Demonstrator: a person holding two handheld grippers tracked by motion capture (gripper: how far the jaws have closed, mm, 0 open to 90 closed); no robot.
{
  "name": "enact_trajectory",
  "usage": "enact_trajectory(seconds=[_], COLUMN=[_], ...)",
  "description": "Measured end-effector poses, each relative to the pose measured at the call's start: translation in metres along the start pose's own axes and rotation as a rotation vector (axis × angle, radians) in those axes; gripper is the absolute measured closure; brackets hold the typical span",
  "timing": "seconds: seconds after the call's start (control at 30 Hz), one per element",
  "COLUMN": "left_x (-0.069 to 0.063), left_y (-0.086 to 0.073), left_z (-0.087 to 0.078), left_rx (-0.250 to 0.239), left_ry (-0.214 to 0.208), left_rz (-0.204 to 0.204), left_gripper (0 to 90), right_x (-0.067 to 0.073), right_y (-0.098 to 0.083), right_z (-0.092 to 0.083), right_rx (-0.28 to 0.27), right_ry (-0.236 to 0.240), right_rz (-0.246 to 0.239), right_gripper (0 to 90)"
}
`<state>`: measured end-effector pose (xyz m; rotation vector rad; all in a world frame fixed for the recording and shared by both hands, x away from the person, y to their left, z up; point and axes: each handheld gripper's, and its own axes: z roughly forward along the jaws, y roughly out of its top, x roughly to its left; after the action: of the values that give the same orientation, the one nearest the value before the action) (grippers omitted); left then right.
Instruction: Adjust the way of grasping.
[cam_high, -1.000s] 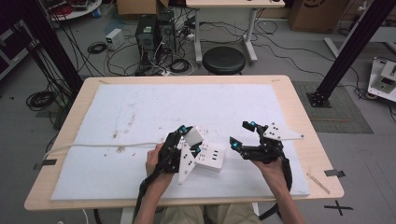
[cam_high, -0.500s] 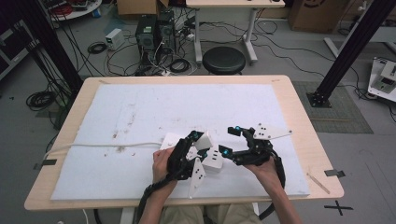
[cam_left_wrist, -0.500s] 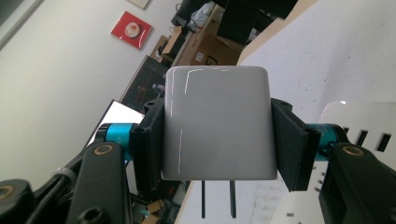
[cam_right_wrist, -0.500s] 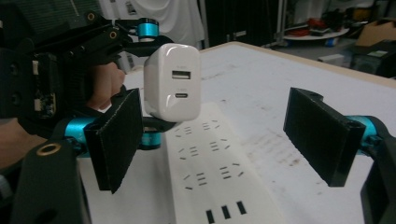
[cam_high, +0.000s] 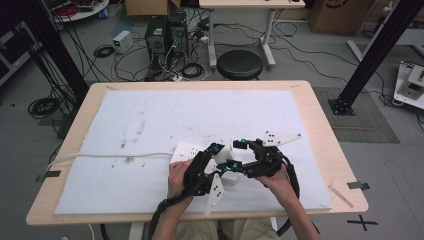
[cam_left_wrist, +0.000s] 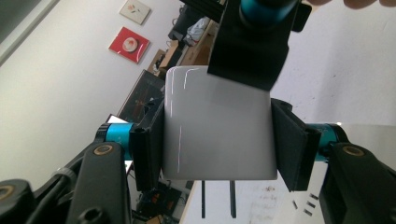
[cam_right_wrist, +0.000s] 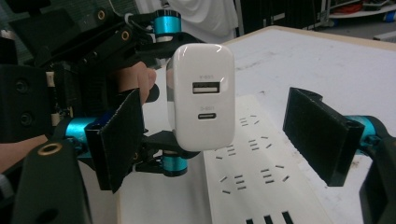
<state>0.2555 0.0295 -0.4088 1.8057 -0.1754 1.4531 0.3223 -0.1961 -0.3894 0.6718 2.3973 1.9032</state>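
While clamped between the pads of the left hand-held gripper (cam_high: 216, 150), a white USB charger (cam_right_wrist: 201, 95) sits above the power strip (cam_right_wrist: 252, 163) at the desk's (cam_high: 320, 120) near edge; right hand-held gripper (cam_right_wrist: 212, 140) open, jaws astride the charger.

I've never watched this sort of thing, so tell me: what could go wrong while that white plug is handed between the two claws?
The left claw pinches the smooth white charger only by its sides, so it might slip onto the power strip. The open right claw sits very near and could knock it askew.
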Motion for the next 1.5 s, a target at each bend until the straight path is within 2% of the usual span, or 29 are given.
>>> enact_trajectory(seconds=[0.07,0.13,0.57,0.6,0.87,0.97,1.1,1.5], left_x=[-0.0008,-0.002,-0.0035,-0.0036,-0.003,-0.0035,-0.0036,-0.0029], left_y=[0.0016,0.0027,0.0052,0.0053,0.0055,0.005,0.0047,0.0048], left_z=[0.0003,0.0006,0.0012,0.0011,0.0019,0.002,0.0021,0.0016], left_rx=[-0.008,-0.014,-0.039,-0.039,-0.044,-0.047,-0.048,-0.048], left_ry=[-0.005,-0.005,-0.016,-0.016,-0.013,-0.012,-0.012,-0.007], left_rz=[0.01,0.016,0.012,0.009,0.007,-0.004,-0.01,-0.007], left_gripper=[42.4,42.4,42.4,42.4,42.4,42.4,42.4,42.4], right_x=[-0.0002,0.0,-0.0016,-0.0026,-0.0039,-0.0039,-0.0039,-0.0014], right_y=[-0.0001,-0.0001,-0.0002,-0.0002,-0.0001,-0.0002,-0.0003,-0.0002], right_z=[0.0019,0.0033,0.0043,0.0048,0.0051,0.0051,0.0064,0.007], right_rx=[0.004,0.008,0.011,0.001,-0.017,-0.017,-0.013,-0.018], right_ry=[0.007,0.019,0.068,0.072,0.094,0.092,0.102,0.11], right_rz=[-0.002,-0.006,0.01,-0.003,0.012,0.016,0.0,-0.015], right_gripper=[21.7,26.5,36.4,37.4,45.8,47.4,51.5,60.6])
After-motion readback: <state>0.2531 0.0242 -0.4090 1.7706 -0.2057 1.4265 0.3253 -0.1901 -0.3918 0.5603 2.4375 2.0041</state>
